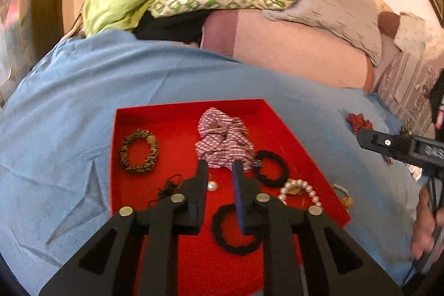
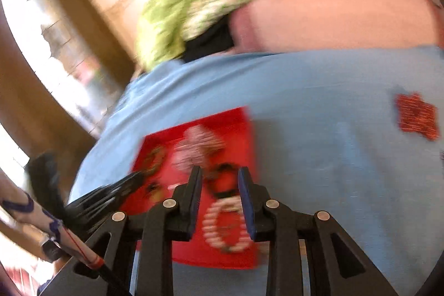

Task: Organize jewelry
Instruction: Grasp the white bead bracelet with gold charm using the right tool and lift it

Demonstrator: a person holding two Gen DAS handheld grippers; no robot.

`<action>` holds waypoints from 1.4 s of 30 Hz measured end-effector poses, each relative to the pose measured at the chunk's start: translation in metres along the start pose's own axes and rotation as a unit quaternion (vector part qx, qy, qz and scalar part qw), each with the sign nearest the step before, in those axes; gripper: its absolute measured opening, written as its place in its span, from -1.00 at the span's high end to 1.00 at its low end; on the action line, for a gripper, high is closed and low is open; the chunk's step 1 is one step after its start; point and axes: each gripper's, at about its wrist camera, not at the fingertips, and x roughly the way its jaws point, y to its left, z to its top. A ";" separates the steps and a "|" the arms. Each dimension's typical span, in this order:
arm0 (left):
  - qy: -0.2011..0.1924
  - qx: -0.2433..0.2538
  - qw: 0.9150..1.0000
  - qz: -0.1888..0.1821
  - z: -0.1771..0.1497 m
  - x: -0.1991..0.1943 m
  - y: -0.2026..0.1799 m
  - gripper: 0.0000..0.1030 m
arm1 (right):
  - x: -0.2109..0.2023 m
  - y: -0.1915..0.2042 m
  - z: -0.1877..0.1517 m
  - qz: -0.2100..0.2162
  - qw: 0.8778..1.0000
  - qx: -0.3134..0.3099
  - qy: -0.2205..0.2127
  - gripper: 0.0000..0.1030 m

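Jewellery and hair bands lie gathered in a shallow red cardboard tray (image 1: 133,118) on a pale blue bedsheet (image 1: 69,101), so the sorting looks well along, with both tools between placements. The left gripper (image 1: 220,171) hangs over the tray with its jaws slightly parted and nothing between them. A black fabric hair ring (image 1: 222,240) lies under its right finger, a single white pearl bead (image 1: 213,186) just past its left finger, and a red-and-white checked scrunchie (image 1: 222,140) right beyond the fingertips. A leopard-print band (image 1: 138,151) sits well off to the left of the fingers, and a white pearl bracelet (image 1: 302,189) off to their right.

The right gripper (image 2: 220,179) is blurred in its own view, jaws apart and empty, with the pearl bracelet showing in the gap below them. Out on the sheet, well to the right of its fingers, lies a red glittery flat ornament (image 2: 417,117), outside the tray.

That piece seems the likely next pick: the right tool would need to swing across, come down over it with jaws wide, and pinch a thin flat thing off soft cloth without catching the sheet.
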 end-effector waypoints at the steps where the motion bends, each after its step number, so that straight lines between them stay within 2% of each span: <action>1: 0.001 0.004 1.000 -0.001 0.000 0.000 -0.003 0.66 | 0.002 -0.011 0.000 -0.006 1.000 0.008 0.014 0.44; 5: 0.010 0.009 1.000 -0.008 -0.001 0.004 -0.010 0.66 | 0.017 -0.037 -0.013 -0.066 0.995 0.001 0.071 0.44; 7: 0.013 0.009 1.000 -0.014 -0.002 0.005 -0.012 0.66 | 0.024 -0.044 -0.022 -0.075 0.992 -0.002 0.098 0.44; 10: 0.015 0.011 1.000 -0.019 -0.001 0.007 -0.018 0.66 | 0.033 -0.045 -0.032 -0.088 0.989 -0.020 0.115 0.44; 15: 0.019 0.029 0.999 -0.022 -0.006 0.009 -0.029 0.66 | 0.050 -0.035 -0.040 -0.126 0.983 -0.070 0.115 0.45; 17: 0.019 0.037 0.999 -0.020 -0.007 0.009 -0.031 0.66 | 0.053 -0.033 -0.040 -0.150 0.978 -0.085 0.118 0.69; 18: 0.019 0.040 0.999 -0.021 -0.008 0.008 -0.032 0.66 | 0.051 -0.032 -0.040 -0.164 0.975 -0.094 0.120 0.89; 20: 0.018 0.045 0.999 -0.024 -0.009 0.007 -0.035 0.66 | 0.046 -0.039 -0.037 -0.188 0.971 -0.090 0.119 0.90; 22: 0.017 0.051 0.998 -0.029 -0.010 0.006 -0.040 0.66 | 0.031 -0.056 -0.034 -0.222 0.967 -0.071 0.101 0.90; 23: 0.016 0.053 0.998 -0.032 -0.010 0.005 -0.042 0.66 | 0.019 -0.064 -0.030 -0.223 0.970 -0.053 0.084 0.90; 26: 0.013 0.065 0.996 -0.057 -0.012 0.000 -0.058 0.66 | -0.017 -0.081 -0.020 -0.189 0.981 -0.009 0.036 0.90; 29: 0.015 0.077 0.993 -0.082 -0.016 -0.004 -0.076 0.66 | -0.058 -0.086 -0.012 -0.104 0.994 0.019 -0.024 0.89; 34: 0.033 0.091 0.987 -0.129 -0.024 -0.002 -0.119 0.64 | -0.105 -0.083 -0.009 -0.028 0.994 0.016 -0.100 0.89; 37: 0.052 0.087 0.983 -0.150 -0.027 0.007 -0.141 0.49 | -0.117 -0.090 -0.006 0.034 0.992 0.049 -0.116 0.89; 42: 0.088 0.093 0.976 -0.174 -0.032 0.030 -0.184 0.44 | -0.128 -0.097 -0.007 0.021 0.989 0.061 -0.134 0.89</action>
